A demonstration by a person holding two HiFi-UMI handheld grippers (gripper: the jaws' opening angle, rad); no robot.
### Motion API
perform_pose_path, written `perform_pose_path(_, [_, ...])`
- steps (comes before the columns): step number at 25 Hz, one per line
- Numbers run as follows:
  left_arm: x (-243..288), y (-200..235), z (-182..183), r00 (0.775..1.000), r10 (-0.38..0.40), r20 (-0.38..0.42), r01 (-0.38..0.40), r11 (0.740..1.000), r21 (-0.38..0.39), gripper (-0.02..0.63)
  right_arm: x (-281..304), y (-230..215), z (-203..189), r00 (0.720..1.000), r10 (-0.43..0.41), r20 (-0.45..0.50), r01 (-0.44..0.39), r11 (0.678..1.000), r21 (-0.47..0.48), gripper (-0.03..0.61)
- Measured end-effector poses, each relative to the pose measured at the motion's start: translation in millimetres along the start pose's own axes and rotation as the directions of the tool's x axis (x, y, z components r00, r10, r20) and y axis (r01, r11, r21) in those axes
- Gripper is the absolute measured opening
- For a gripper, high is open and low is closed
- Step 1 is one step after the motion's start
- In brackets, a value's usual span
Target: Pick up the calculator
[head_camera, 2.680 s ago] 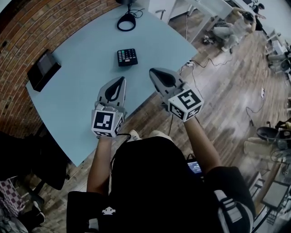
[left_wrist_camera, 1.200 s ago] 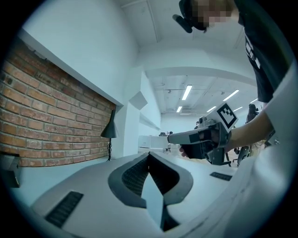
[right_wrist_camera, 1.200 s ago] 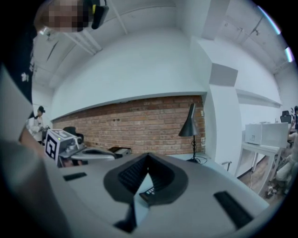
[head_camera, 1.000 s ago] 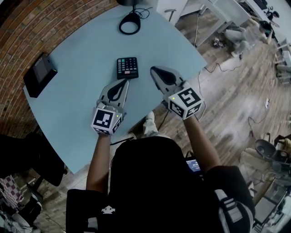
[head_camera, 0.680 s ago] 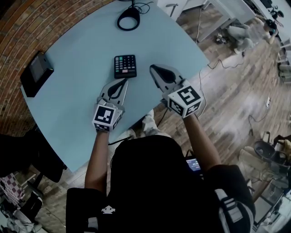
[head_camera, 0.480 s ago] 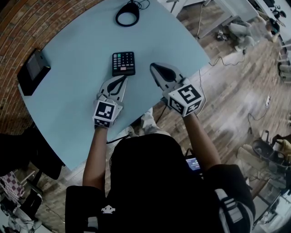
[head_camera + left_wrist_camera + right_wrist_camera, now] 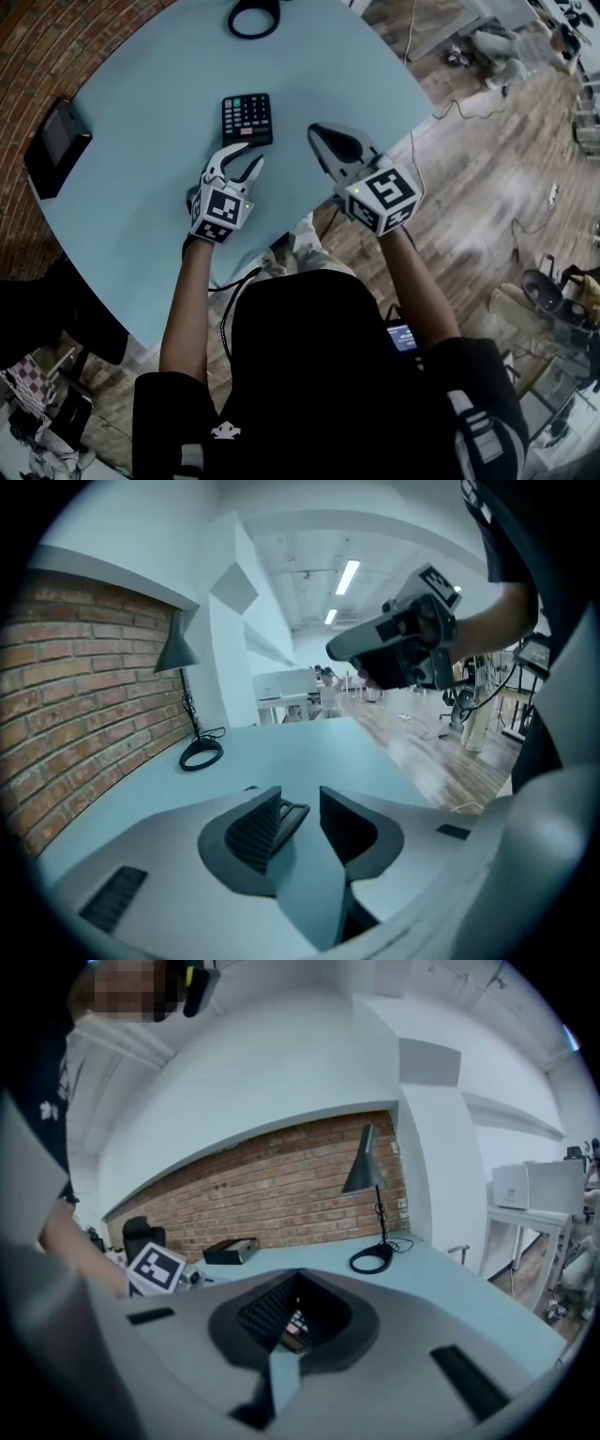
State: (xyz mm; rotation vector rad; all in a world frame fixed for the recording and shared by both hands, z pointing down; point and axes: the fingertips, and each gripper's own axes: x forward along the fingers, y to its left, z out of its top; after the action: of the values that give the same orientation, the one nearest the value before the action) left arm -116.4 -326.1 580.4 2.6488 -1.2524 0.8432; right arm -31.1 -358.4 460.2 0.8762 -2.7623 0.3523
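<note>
Presently catalogued: one moment of the approach, before any grasp.

Calculator [image 7: 247,118]: dark, keypad upward, laid flat on the pale blue table [image 7: 131,202]. It is placed well in from every edge, between the far corner and the edge at which the person stands. It is not yet lifted, and no contact with it is seen.

Left gripper [image 7: 242,161]: held low over the surface, just short of the calculator's near edge. Its jaws have just been opening and are now parted. Nothing is pressed between the pads; the calculator's near edge is only glimpsed through the gap, just beyond the tips.

Right gripper [image 7: 317,132]: jaws drawn together on nothing, held to the calculator's right and apart from it, toward the right corner.

Lamp base [image 7: 255,13]: black ring with cable, by the far corner, well apart.

Black box [image 7: 56,145]: by the left edge, along the brick wall.

Step judged: the pre-grasp is being set up with the left gripper. Next, the parted jaws are to be carried forward and down until the calculator sits between the pads, then closed. The present gap is judged narrower than the calculator's width, so a wider opening, or a pinch across its thin edge, is probably called for.
</note>
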Motion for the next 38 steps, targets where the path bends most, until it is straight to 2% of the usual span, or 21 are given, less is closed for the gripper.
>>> perform_pose_path(3, [11.1,-2.2,-14.8,0.997,0.006,-0.073,0.001,0.994,0.105,0.15,-2.8,-0.6,-6.9,1.0,-0.004,-0.009,0.004,1.0,0.006,0.003])
perform_pose_path(5, [18.3,-2.3,-24.1,0.993,0.02,-0.116,0.0,0.984,0.177,0.19,-4.0,0.0,-12.4,1.0,-0.004,-0.018,0.004,1.0,0.008,0.003])
perform_pose_path(8, [27.0,1.0,-33.4,0.986,0.051,-0.161,-0.009,0.968,0.249,0.21,-5.1,1.0,-19.5,1.0,-0.005,-0.028,0.005,1.0,0.01,0.003])
perform_pose_path(12, [37.6,3.3,-42.7,0.974,0.074,-0.215,0.009,0.933,0.361,0.213,-7.8,0.5,-27.7,0.999,-0.011,-0.042,0.012,1.0,0.028,0.003])
perform_pose_path(14, [42.0,5.3,-49.5,0.966,0.079,-0.245,0.025,0.919,0.393,0.221,-9.4,0.6,-31.2,0.999,-0.012,-0.049,0.013,0.999,0.032,0.003])
perform_pose_path(23, [55.4,11.3,-65.6,0.948,0.107,-0.301,0.044,0.89,0.454,0.221,-14.0,-1.0,-42.1,0.998,-0.021,-0.065,0.024,0.999,0.047,0.003])
perform_pose_path(28, [62.1,14.8,-70.2,0.942,0.111,-0.316,0.046,0.892,0.45,0.22,-16.5,1.3,-45.1,0.998,-0.024,-0.065,0.026,0.999,0.038,0.003])
perform_pose_path(31, [63.3,16.8,-68.2,0.941,0.116,-0.318,0.036,0.901,0.432,0.191,-19.6,3.5,-47.3,0.998,-0.022,-0.065,0.025,0.999,0.034,0.003])
perform_pose_path(33, [62.7,18.7,-65.7,0.941,0.124,-0.316,0.025,0.904,0.428,0.143,-21.1,5.2,-49.1,0.997,-0.02,-0.069,0.022,0.999,0.036,0.003])
perform_pose_path(38, [62.0,19.6,-63.4,0.935,0.142,-0.325,0.026,0.887,0.461,0.126,-20.7,11.8,-50.6,0.997,-0.005,-0.078,0.008,0.999,0.039,0.003])
